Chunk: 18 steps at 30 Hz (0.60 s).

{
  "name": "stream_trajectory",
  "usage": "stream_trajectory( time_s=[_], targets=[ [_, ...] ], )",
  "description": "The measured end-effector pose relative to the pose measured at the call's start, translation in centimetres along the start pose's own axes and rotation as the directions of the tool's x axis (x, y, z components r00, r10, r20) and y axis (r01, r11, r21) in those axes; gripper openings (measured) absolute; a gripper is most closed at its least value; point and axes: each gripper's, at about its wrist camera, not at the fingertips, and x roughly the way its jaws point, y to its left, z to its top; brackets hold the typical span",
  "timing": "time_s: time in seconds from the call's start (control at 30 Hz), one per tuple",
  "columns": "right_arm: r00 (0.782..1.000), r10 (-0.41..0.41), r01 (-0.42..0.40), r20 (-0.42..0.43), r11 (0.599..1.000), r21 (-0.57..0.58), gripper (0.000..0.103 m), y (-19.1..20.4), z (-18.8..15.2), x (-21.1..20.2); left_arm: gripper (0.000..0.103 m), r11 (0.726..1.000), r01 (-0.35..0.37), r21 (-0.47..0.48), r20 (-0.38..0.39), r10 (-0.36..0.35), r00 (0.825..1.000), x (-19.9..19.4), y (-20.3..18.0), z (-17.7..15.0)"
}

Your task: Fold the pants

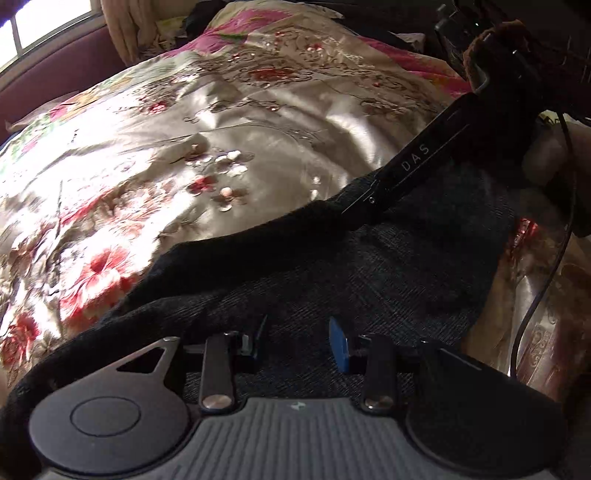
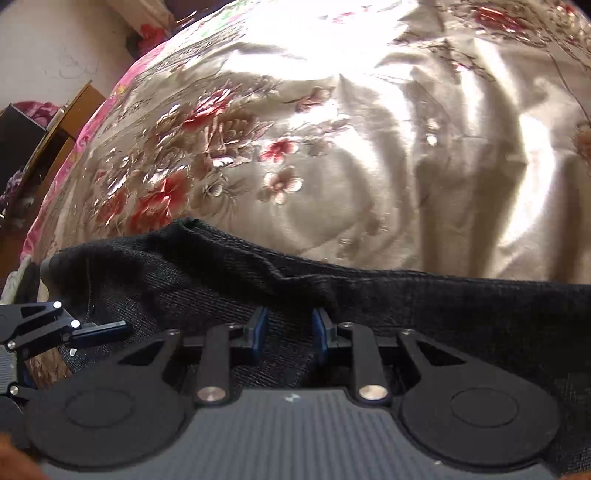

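Observation:
The black knit pants [image 1: 332,266] lie on a shiny floral bedspread [image 1: 184,155]. In the left wrist view my left gripper [image 1: 301,341] is open, its blue pads [image 1: 340,343] spread over the dark fabric. The other gripper [image 1: 373,199] reaches in from the upper right and meets the pants' far folded edge. In the right wrist view my right gripper [image 2: 290,328] is open, its blue pads [image 2: 319,330] parted just above the pants [image 2: 369,295], close to their raised edge. The left gripper [image 2: 99,328] shows at the left, over the same cloth.
The bedspread [image 2: 332,129] fills the far part of both views. A wooden cabinet [image 2: 62,122] stands beyond the bed's left edge. A window [image 1: 40,26] and maroon wall are at the far left. A black cable [image 1: 546,280] hangs at right.

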Motion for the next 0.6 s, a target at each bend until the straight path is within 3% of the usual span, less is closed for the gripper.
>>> stream_trajectory(
  time_s=[0.1, 0.17, 0.2, 0.27, 0.3, 0.33, 0.37, 0.4, 0.5, 0.6],
  targets=[
    [0.994, -0.098, 0.093, 0.047, 0.99, 0.107, 0.026, -5.3, -1.9, -4.2, 0.051, 0.993, 0.088, 0.081, -0.017, -0.086, 0.996, 2.3, -3.5, 2.6],
    [0.971, -0.229, 0.215, 0.061, 0.959, 0.183, 0.035, -9.0, -3.0, -6.9, 0.051, 0.982, 0.139, 0.13, -0.034, -0.136, 0.99, 3.8, -6.0, 4.2],
    [0.958, -0.281, 0.259, 0.062, 0.936, 0.236, 0.035, -11.4, -3.9, -8.4, 0.051, 0.974, 0.161, 0.157, -0.039, -0.157, 0.987, 4.4, -7.3, 5.1],
    [0.952, -0.287, 0.233, 0.103, 0.902, 0.364, 0.02, -15.9, -5.7, -11.7, 0.051, 0.957, 0.196, 0.213, -0.049, -0.189, 0.981, 5.7, -9.8, 6.7],
    [0.945, -0.302, 0.224, 0.127, 0.879, 0.42, 0.019, -17.5, -6.5, -13.4, 0.051, 0.949, 0.208, 0.237, -0.052, -0.202, 0.978, 6.2, -10.9, 7.5],
    [0.925, -0.354, 0.257, 0.14, 0.852, 0.456, 0.022, -18.7, -7.1, -14.9, 0.051, 0.94, 0.221, 0.26, -0.054, -0.214, 0.975, 6.8, -12.1, 8.3],
    [0.898, -0.418, 0.308, 0.139, 0.822, 0.48, 0.033, -19.9, -7.7, -16.2, 0.051, 0.931, 0.233, 0.28, -0.056, -0.226, 0.973, 7.2, -13.0, 9.0],
    [0.884, -0.444, 0.32, 0.146, 0.802, 0.505, 0.033, -20.9, -8.4, -17.4, 0.051, 0.923, 0.242, 0.298, -0.056, -0.237, 0.97, 7.7, -14.0, 9.7],
    [0.865, -0.461, 0.265, 0.198, 0.754, 0.601, 0.031, -23.8, -10.6, -20.2, 0.051, 0.9, 0.268, 0.345, -0.066, -0.261, 0.963, 9.0, -16.0, 11.3],
    [0.838, -0.485, 0.252, 0.25, 0.75, 0.611, 0.03, -24.9, -11.5, -21.4, 0.051, 0.876, 0.286, 0.389, -0.081, -0.277, 0.958, 10.2, -17.9, 12.3]
  ],
)
